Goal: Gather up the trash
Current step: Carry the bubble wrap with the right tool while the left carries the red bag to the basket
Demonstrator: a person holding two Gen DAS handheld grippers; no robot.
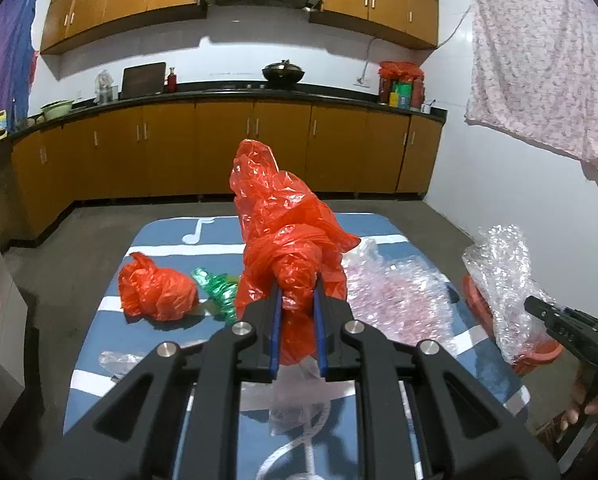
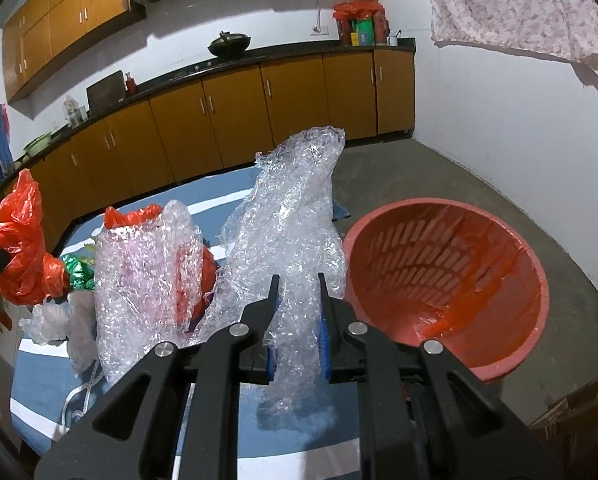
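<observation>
My left gripper (image 1: 297, 286) is shut on a crumpled red plastic bag (image 1: 283, 216) and holds it up above the blue table (image 1: 99, 368). The same bag shows at the left of the right wrist view (image 2: 19, 248). My right gripper (image 2: 297, 280) is shut on a sheet of clear bubble wrap (image 2: 295, 208), held up just left of the red slotted trash basket (image 2: 495, 240). In the left wrist view the bubble wrap (image 1: 503, 276) hangs over the basket (image 1: 535, 354) at the right. On the table lie a second red bag (image 1: 155, 288), green foil wrappers (image 1: 215, 290) and more bubble wrap (image 1: 395, 296).
A thin clear plastic piece (image 1: 119, 360) lies near the table's left front. A white cord (image 1: 311, 440) runs across the front of the table. Kitchen cabinets (image 1: 227, 148) stand beyond a grey floor. A wall (image 2: 519, 128) rises behind the basket.
</observation>
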